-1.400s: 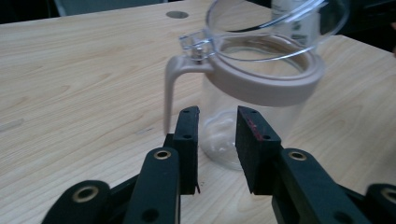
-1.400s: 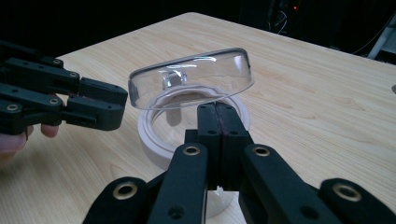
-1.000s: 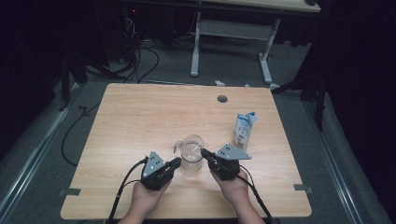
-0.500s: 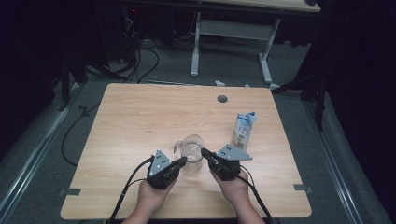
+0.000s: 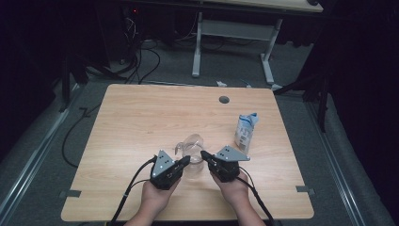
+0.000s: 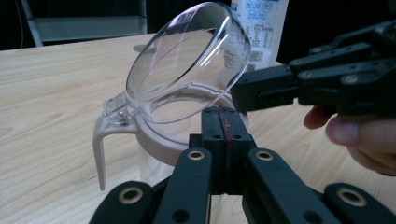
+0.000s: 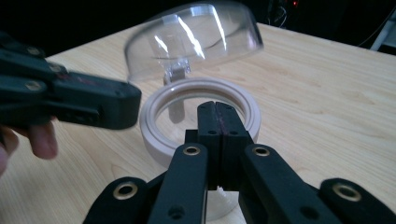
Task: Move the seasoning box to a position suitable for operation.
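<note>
A clear container point(image 5: 192, 148) with a beige rim ring point(image 7: 243, 100) stands near the table's front edge, between both grippers. Its clear domed lid point(image 6: 187, 60) is hinged up and tilted back. My left gripper point(image 6: 224, 119) is shut, its tips against the near side of the rim point(image 6: 159, 140). From the other side my right gripper point(image 7: 217, 112) is shut too, tips at the rim's edge. In the high view the left gripper point(image 5: 187, 160) and right gripper point(image 5: 204, 154) point inward at the container. I cannot tell whether either pinches anything.
A blue-and-white carton point(image 5: 245, 132) stands upright to the right of the container. The wooden table point(image 5: 141, 117) has a round cable hole point(image 5: 224, 99) at the back. Cables and desk legs lie on the floor beyond.
The left gripper has slid a little to the right, up to the container. The right gripper and the carton have stayed put.
</note>
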`<state>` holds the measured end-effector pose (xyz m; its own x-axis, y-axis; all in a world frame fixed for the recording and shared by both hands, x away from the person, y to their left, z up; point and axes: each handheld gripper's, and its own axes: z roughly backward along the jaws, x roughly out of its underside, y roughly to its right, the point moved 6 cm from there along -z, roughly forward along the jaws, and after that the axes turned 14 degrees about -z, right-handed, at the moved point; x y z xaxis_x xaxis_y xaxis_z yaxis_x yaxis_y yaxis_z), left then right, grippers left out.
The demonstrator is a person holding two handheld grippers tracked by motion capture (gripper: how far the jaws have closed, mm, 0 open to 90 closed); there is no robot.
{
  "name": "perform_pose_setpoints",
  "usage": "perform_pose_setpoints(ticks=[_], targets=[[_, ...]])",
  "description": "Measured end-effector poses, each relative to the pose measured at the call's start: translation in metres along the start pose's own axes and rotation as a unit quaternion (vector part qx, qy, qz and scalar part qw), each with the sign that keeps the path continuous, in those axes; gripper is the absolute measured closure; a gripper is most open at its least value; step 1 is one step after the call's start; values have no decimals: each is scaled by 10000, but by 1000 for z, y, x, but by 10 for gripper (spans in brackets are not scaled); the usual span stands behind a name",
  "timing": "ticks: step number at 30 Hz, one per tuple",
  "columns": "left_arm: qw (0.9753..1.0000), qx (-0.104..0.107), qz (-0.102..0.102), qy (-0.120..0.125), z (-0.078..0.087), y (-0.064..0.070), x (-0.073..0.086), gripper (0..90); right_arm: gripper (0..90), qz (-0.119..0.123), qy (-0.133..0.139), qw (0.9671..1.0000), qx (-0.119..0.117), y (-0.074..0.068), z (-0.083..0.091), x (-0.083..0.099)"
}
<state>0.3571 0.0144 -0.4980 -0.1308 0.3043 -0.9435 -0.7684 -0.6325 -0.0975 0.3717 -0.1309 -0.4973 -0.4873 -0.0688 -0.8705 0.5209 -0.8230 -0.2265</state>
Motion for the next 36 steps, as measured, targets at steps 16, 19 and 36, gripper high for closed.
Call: perform_pose_setpoints(ticks=[16, 19, 36], targets=[[9988, -349, 315, 133, 5, -20, 1, 892, 898, -1, 31, 10000, -35, 0, -1, 1], [9986, -392, 329, 130, 5, -22, 2, 890, 898, 15, 34, 10000, -48, 0, -1, 0], [9983, -474, 322, 78, 10, -27, 8, 873, 881, 21, 26, 10000, -51, -1, -1, 1]])
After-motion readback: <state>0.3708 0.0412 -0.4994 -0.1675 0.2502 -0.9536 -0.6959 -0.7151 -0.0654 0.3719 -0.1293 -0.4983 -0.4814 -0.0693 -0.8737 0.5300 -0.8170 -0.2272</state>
